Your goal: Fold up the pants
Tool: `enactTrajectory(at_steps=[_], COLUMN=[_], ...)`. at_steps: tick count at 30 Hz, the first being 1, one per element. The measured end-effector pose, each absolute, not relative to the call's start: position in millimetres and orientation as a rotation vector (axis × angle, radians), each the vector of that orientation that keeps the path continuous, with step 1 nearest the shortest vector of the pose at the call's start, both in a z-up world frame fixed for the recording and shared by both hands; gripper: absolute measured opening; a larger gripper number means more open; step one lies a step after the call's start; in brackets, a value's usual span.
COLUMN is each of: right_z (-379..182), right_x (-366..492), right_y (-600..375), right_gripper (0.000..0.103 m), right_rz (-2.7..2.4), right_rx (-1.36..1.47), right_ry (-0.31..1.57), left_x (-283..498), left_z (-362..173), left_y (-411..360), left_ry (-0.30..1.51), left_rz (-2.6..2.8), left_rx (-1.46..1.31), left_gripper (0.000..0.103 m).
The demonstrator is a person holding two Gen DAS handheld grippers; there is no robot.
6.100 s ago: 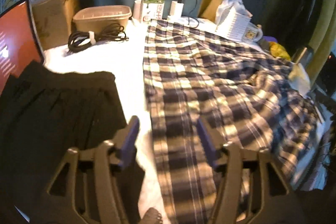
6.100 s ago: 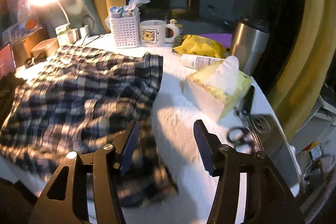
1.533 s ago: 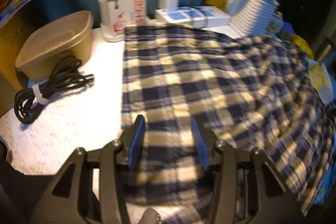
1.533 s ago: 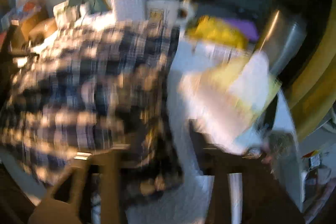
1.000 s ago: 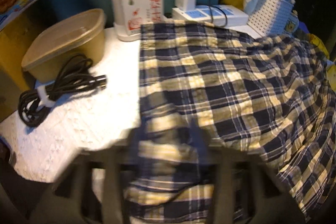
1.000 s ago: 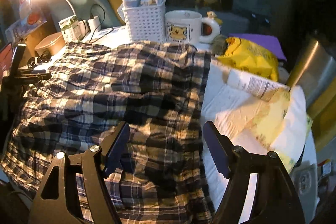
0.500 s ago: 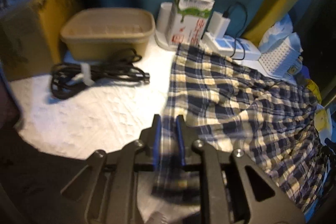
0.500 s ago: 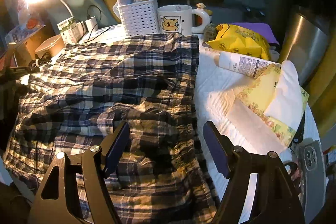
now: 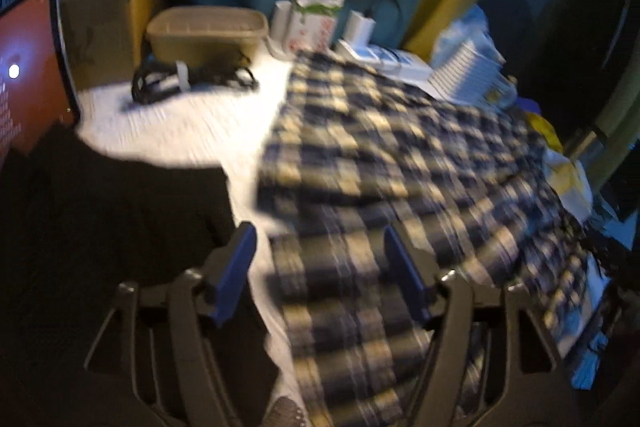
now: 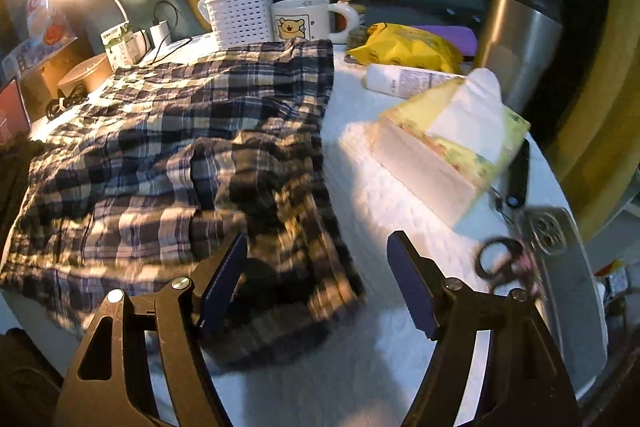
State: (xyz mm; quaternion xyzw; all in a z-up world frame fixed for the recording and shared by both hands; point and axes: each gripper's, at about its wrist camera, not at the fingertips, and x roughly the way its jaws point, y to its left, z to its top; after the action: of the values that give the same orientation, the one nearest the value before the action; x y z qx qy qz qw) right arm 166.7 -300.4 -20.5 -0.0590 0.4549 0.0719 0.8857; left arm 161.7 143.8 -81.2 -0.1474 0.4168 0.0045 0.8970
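The left gripper (image 9: 320,259) jaws are opening, nothing pinched between them, above plaid pants (image 9: 400,163) spread on a white table (image 9: 188,123). The right gripper (image 10: 316,271) jaws stand apart over the pants' near edge, beside a tissue box (image 10: 444,151).

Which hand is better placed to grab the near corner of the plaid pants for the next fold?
Right, probably. The right tongs hang open right over the plaid pants near corner, while the left tongs are just opening, empty.

Lived-in home, judging by cluttered table (image 10: 360,163) under lamp glow: bear mug (image 10: 302,19), tissue box (image 10: 452,143), steel tumbler (image 10: 520,51), charger (image 10: 160,29).
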Motion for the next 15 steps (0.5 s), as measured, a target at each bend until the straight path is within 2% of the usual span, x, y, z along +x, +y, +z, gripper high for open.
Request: enactTrajectory(at_steps=[15], right_z=[-12.3], right_x=[105.6], right_y=[-286.0], right_gripper=[0.076], right_rz=[0.190], right_rx=[-0.135], right_ry=[0.899], left_x=[48.9], left_z=[-91.3], left_y=[75.7], left_ry=[0.820], left_rz=[-0.115], left_rx=[-0.240], left_gripper=[0.071])
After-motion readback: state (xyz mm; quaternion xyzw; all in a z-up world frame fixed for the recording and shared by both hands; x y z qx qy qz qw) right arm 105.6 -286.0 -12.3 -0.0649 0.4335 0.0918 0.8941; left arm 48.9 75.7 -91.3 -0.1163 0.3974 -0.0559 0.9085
